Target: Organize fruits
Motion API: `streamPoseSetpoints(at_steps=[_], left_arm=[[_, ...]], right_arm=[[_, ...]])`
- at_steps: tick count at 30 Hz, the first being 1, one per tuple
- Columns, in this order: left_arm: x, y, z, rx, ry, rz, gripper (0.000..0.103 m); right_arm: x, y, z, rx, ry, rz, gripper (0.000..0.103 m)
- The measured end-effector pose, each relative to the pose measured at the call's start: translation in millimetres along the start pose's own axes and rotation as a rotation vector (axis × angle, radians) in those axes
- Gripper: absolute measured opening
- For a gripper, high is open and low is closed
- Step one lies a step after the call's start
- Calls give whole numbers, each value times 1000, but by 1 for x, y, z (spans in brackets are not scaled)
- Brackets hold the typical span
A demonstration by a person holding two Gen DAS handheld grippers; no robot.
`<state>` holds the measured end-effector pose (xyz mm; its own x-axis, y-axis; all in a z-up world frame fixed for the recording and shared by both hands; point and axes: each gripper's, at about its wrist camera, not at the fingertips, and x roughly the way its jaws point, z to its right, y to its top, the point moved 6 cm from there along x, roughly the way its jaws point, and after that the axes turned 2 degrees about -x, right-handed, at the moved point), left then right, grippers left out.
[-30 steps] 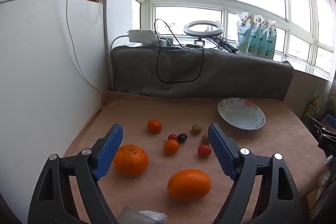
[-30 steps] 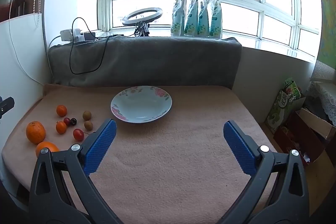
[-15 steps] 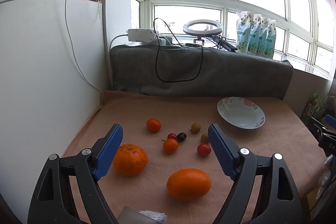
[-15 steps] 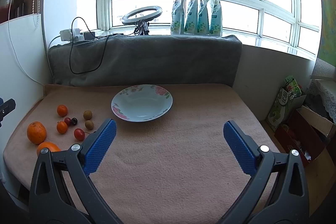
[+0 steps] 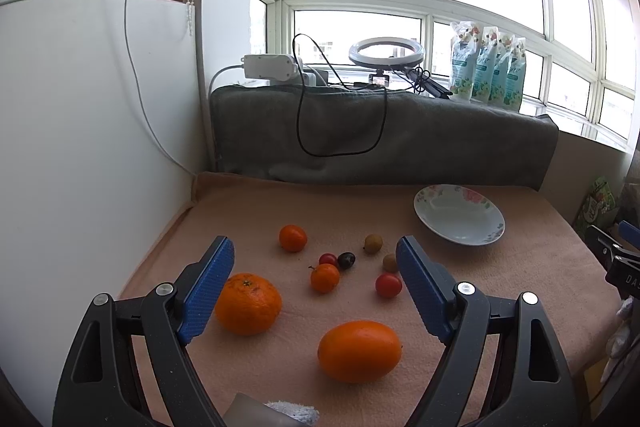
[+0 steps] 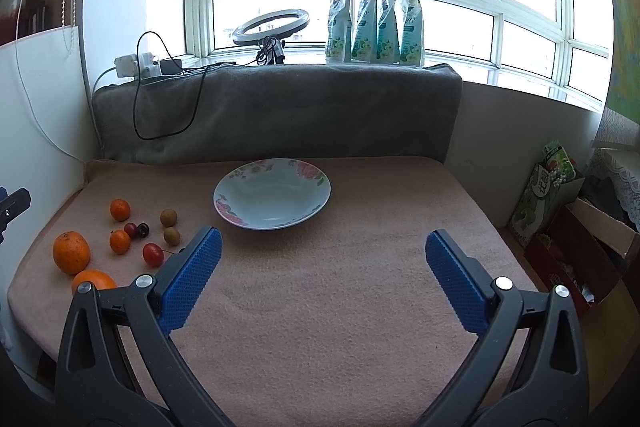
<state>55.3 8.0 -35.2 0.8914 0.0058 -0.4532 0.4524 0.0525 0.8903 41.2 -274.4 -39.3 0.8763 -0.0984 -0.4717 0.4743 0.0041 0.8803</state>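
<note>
Fruits, loose left of plate (image 6: 272,193). I am holding left gripper (image 5: 315,275) and right gripper (image 6: 320,267) spread, empty; taking orange (image 5: 248,303) squarely.

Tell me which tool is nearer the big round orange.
Left. The left tool hangs just above the big round orange, beside its left finger. The right tool sits further right, nearer the plate.

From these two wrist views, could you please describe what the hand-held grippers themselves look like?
The left hand-held gripper and the right hand-held gripper look alike: glossy black plastic clamp arms with triangular cut-outs, silver rivets at the joints, and blue finger pads with a fine knurled texture. No cables or sleeves show.
</note>
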Motion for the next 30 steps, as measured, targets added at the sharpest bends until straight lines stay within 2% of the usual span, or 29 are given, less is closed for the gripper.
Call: streamPoseSetpoints(at_steps=[30], left_arm=[[10, -5, -4, -8, 2, -37, 83]], right_arm=[[11, -7, -8, 5, 23, -30, 103]])
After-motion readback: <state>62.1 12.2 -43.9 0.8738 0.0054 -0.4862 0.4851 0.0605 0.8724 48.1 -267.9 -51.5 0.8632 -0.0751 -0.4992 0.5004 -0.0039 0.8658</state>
